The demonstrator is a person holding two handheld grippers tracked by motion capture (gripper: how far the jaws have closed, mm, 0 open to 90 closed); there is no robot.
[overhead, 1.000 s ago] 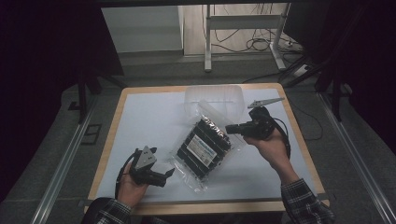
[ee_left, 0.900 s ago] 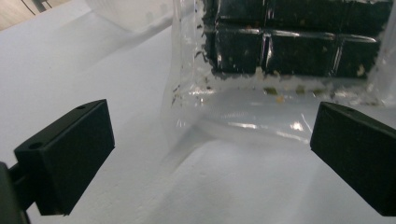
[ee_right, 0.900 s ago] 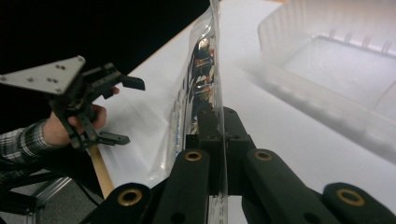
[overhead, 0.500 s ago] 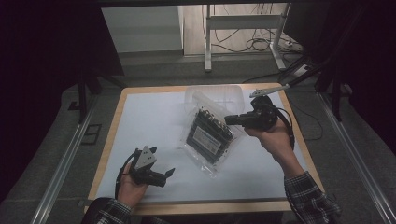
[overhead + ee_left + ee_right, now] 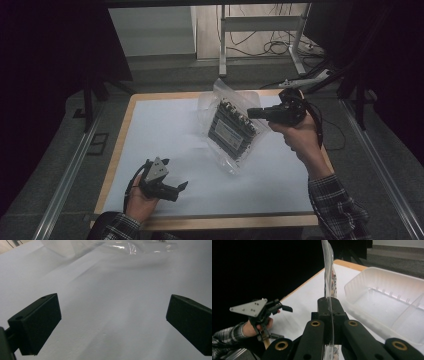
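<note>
A clear plastic bag [image 5: 231,131] with a dark, flat electronic part inside hangs tilted above the table's far right. My right gripper [image 5: 254,114] is shut on the bag's upper right edge. In the right gripper view the jaws [image 5: 329,303] pinch the bag [image 5: 328,272], which stands edge-on above them. My left gripper [image 5: 181,188] rests in the person's hand near the front left of the white table [image 5: 165,125], open and holding nothing. In the left gripper view its jaws stand wide apart over bare white surface, with the bag's lower edge [image 5: 130,247] far ahead.
A clear plastic bin [image 5: 392,297] with dividers sits on the table just right of the held bag. The table has a wooden rim [image 5: 120,145]. Cables and desk legs lie on the floor beyond the far edge.
My right gripper has lifted the bag off the table and tipped it upright, moving up and to the right. The left gripper has stayed put, open.
</note>
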